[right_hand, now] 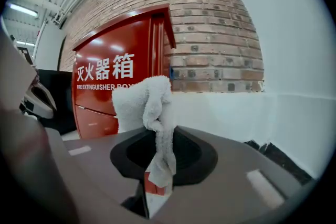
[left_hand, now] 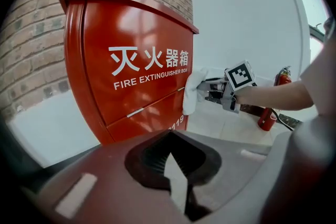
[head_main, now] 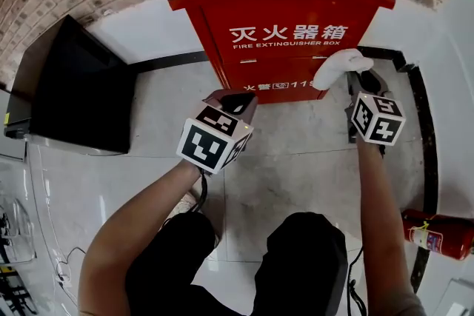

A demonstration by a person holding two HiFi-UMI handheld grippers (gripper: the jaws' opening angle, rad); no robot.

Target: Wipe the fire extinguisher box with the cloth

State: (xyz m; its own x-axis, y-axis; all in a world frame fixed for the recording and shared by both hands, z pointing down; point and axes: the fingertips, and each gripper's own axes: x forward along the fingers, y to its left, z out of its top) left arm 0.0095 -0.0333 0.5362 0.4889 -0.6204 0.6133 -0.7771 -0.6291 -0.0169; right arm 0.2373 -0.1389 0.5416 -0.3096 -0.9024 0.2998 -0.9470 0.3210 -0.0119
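The red fire extinguisher box stands against the brick wall, with white lettering on its front. A white cloth is bunched against the lower right edge of the box front. My right gripper is shut on it. In the right gripper view the cloth rises from between the jaws of that gripper. The left gripper view shows the cloth pressed to the box edge. My left gripper hovers before the lower left of the box front, shut and holding nothing.
A black cabinet stands on the floor left of the box. A red extinguisher lies on the floor at the right, by a black strip along the white wall. The person's knees are below the grippers.
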